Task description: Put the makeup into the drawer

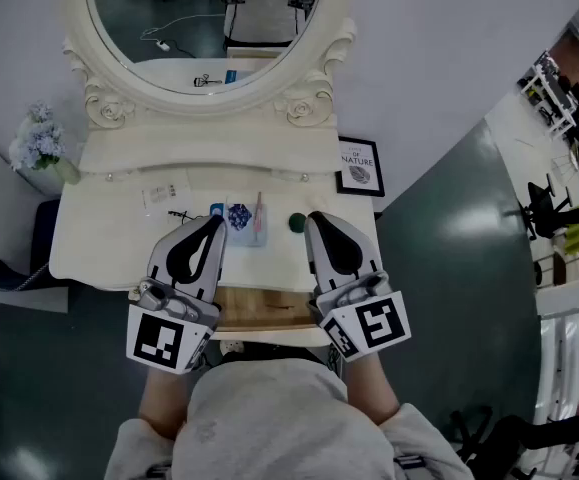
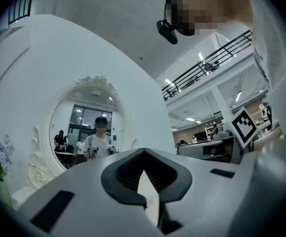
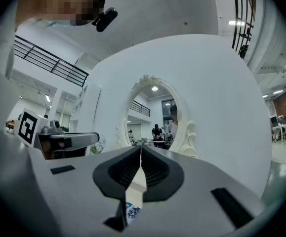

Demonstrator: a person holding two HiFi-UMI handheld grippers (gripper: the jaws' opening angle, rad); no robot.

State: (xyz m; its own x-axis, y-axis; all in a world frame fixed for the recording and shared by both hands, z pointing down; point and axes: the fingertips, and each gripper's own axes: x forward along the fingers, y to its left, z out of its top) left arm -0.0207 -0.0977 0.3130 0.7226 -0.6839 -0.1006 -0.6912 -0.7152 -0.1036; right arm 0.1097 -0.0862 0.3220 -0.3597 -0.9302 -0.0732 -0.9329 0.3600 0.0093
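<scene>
Drawer (image 1: 264, 310): pulled open under the tabletop (image 1: 99, 233); the part in view holds nothing.
Makeup (image 1: 239, 216): lying on the tabletop, ahead of both claws.
Left gripper (image 1: 212, 220), right gripper (image 1: 315, 218): jaws together, carrying nothing.
Progress, judged: all the stowing remains.

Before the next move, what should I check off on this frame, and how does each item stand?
1. Drawer open: ok, its wooden bottom shows between the grippers.
2. Left gripper empty: ok, jaws together on nothing.
3. Right gripper empty: ok, jaws together on nothing.
4. Jaws open for a pick: not ok, both are shut.
5. Makeup within reach: ok, probably; the blue patterned item, pink stick and dark round item lie on the tabletop near the jaw tips.
6. Drawer free of items: cannot tell, the grippers hide its sides.
</scene>
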